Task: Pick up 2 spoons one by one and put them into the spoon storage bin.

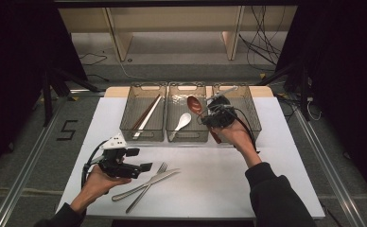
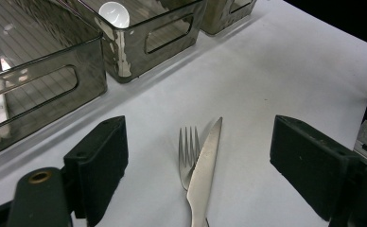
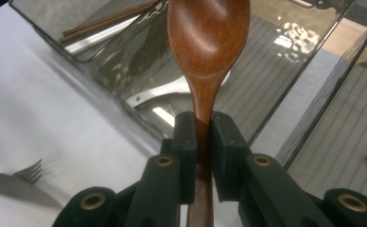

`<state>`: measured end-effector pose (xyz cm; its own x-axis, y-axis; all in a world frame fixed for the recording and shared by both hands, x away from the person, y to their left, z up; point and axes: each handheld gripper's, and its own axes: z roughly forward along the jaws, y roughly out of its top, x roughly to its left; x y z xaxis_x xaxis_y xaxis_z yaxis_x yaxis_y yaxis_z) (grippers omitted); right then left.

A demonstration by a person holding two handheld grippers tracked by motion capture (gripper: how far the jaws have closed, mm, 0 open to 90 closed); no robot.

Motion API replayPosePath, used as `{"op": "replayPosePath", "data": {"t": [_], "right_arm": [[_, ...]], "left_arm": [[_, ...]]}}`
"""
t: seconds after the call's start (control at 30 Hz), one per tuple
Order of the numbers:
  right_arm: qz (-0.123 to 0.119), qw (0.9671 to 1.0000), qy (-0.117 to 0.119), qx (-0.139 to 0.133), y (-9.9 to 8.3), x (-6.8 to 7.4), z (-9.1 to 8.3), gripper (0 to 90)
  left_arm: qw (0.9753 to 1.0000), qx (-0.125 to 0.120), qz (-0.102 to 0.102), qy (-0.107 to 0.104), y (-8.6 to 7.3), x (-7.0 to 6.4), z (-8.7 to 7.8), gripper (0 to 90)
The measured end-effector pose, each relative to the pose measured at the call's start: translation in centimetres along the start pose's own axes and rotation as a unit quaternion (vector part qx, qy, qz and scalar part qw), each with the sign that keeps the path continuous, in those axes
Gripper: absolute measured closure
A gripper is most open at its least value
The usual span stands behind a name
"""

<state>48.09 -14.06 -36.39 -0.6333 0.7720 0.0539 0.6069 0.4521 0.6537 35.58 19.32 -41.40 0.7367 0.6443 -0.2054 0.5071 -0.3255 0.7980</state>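
I see a wooden spoon (image 3: pixel 208 42) with a smooth, satin brown finish, pinched between matt black rubbery pads (image 3: pixel 185 142). The three bins (image 1: pixel 187 118) look like smoky translucent plastic, glossy with ribbed floors. Near me, the fork (image 2: pixel 189 156) and knife (image 2: pixel 205 170) are polished metal on a matt white tabletop (image 1: pixel 229 179); the white spoon (image 1: pixel 181 123) looks glossy.

Blocking the worktop's (image 1: pixel 266 156) far edge: three bins (image 1: pixel 187 118) standing side by side; lying open, its near right.
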Motion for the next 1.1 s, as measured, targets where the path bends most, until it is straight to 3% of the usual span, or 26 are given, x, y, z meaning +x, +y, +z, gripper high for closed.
{"op": "replayPosePath", "data": {"t": [0.57,0.73,1.1], "right_arm": [[0.023,0.9997,-0.009,-0.004,3.6,-0.8,2.3,82.0],[0.018,0.9997,-0.014,-0.002,4.4,-0.5,2.9,82.0],[0.027,0.9994,-0.02,0.009,5.1,-0.6,4.7,81.9]], "left_arm": [[1.0,0.002,-0.005,-0.005,-0.1,0.1,0.1,19.3],[0.9999,-0.001,-0.008,-0.009,-0.1,0.2,0.0,19.3],[0.9999,-0.003,-0.008,-0.008,-0.1,0.2,0.0,19.3]]}}
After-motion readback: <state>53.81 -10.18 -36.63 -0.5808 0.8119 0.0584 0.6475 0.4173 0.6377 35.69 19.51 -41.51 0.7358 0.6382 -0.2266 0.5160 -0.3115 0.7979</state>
